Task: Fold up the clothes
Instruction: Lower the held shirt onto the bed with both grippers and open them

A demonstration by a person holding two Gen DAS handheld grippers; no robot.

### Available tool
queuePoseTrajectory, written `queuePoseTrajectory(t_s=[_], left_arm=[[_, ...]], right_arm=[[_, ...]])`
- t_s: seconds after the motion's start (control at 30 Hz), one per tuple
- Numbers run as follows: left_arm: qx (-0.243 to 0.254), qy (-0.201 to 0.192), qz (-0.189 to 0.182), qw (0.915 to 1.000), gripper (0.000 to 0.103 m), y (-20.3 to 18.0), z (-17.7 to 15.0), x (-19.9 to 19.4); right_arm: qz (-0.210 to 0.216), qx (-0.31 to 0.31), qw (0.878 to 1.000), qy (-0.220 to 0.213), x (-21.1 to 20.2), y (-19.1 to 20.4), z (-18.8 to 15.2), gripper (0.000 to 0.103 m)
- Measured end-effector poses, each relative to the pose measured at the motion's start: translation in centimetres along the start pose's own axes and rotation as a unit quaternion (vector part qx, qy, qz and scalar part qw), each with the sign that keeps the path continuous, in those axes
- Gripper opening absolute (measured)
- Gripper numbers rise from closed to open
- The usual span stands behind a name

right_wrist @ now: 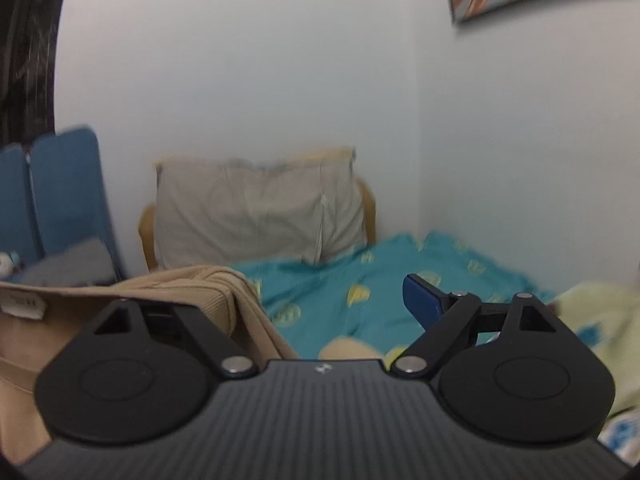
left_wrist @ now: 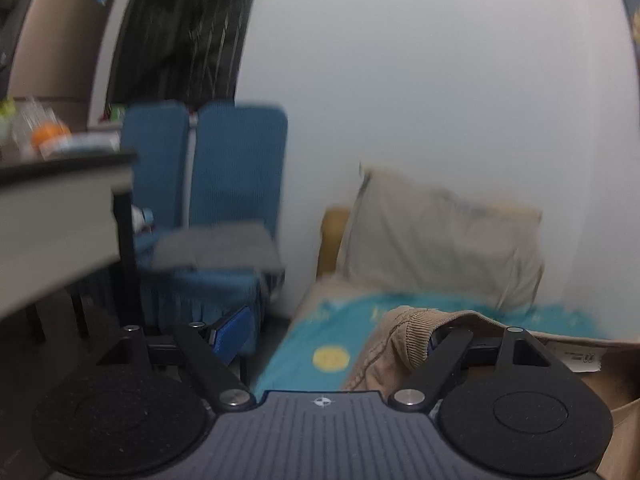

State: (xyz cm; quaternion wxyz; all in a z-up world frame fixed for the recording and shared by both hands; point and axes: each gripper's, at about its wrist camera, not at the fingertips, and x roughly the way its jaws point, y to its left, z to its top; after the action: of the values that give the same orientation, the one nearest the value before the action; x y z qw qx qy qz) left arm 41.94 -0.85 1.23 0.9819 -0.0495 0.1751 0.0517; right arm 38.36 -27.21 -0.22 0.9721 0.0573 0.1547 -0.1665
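A tan ribbed-knit garment point(left_wrist: 404, 340) hangs between my two grippers above the bed. In the left wrist view my left gripper point(left_wrist: 332, 332) stands wide open; its blue left finger point(left_wrist: 232, 330) is bare and the garment's ribbed hem drapes over the right finger, hiding it. In the right wrist view the same garment point(right_wrist: 192, 288) with a white label point(right_wrist: 22, 304) drapes over the left finger of my right gripper point(right_wrist: 304, 304), also wide open; its blue right finger point(right_wrist: 422, 300) is bare.
A teal patterned sheet point(right_wrist: 360, 280) covers the bed, with a beige pillow point(right_wrist: 256, 208) against the white wall. A pale green blanket point(right_wrist: 592, 320) lies right. Blue chairs point(left_wrist: 208, 168) with a grey folded cloth point(left_wrist: 216, 248) and a table edge point(left_wrist: 60, 184) stand left.
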Motion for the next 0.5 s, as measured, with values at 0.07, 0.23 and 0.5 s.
queuePoseTrajectory(t_s=[0.07,0.23,0.5], left_arm=[[0.018,0.039,0.006,0.9991,0.082,-0.1,-4.5,5.1],[0.047,0.108,0.016,0.9929,0.081,1.1,-11.8,14.6],[0.113,0.184,-0.037,0.9757,0.101,0.1,-12.1,15.3]], right_arm=[[0.003,-0.004,0.999,0.038,5.2,0.4,-3.9,0.087],[0.002,-0.026,0.994,0.110,13.5,1.2,-11.5,0.087],[0.107,-0.036,0.962,0.249,15.8,2.2,-13.8,0.087]])
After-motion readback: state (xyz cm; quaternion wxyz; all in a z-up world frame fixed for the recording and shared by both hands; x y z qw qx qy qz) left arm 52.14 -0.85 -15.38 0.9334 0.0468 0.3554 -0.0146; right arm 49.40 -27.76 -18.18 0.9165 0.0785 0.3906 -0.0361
